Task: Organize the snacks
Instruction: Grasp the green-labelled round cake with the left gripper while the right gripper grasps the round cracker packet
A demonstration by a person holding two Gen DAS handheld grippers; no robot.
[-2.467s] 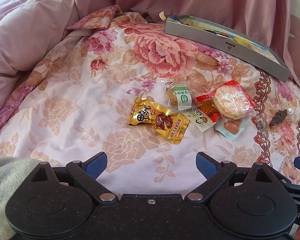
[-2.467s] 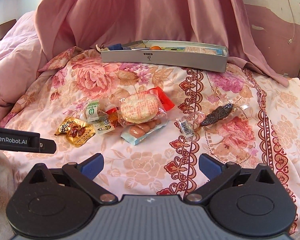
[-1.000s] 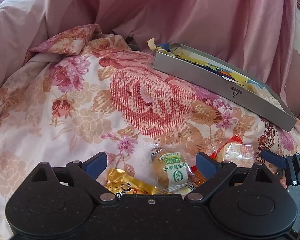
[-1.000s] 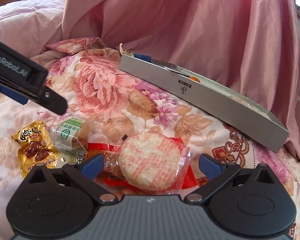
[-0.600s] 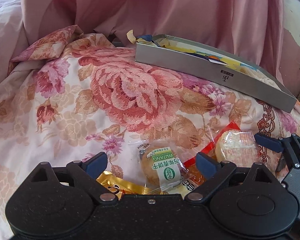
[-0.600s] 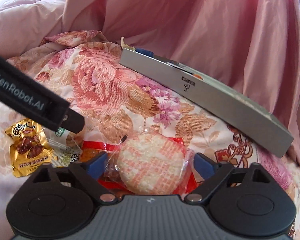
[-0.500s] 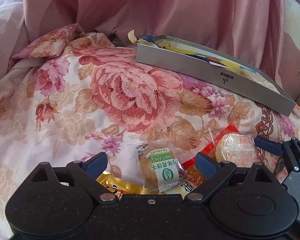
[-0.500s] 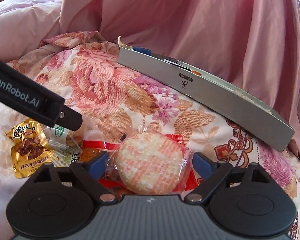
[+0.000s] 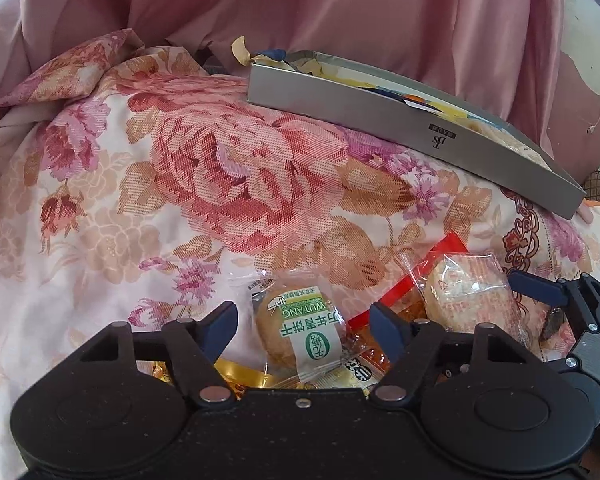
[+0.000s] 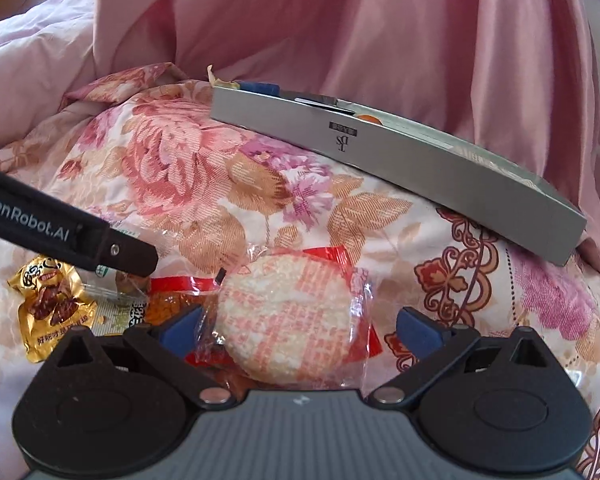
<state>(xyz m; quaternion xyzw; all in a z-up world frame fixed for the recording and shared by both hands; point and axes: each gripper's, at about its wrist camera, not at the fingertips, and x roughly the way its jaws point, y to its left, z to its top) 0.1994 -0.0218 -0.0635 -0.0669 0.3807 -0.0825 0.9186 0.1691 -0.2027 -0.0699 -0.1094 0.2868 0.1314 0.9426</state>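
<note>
snacks [image 9: 300,336] between left gripper [image 9: 304,322] jaws (closing).

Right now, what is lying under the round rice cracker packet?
A red packet shows beneath the rice cracker packet, sticking out at its top and left edges. An orange snack sits beside it. Anything directly beneath the cracker is covered.

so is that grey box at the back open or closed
Open: the grey box has no lid on, and colourful packets show above its rim in the left wrist view. How full it is cannot be told.
</note>
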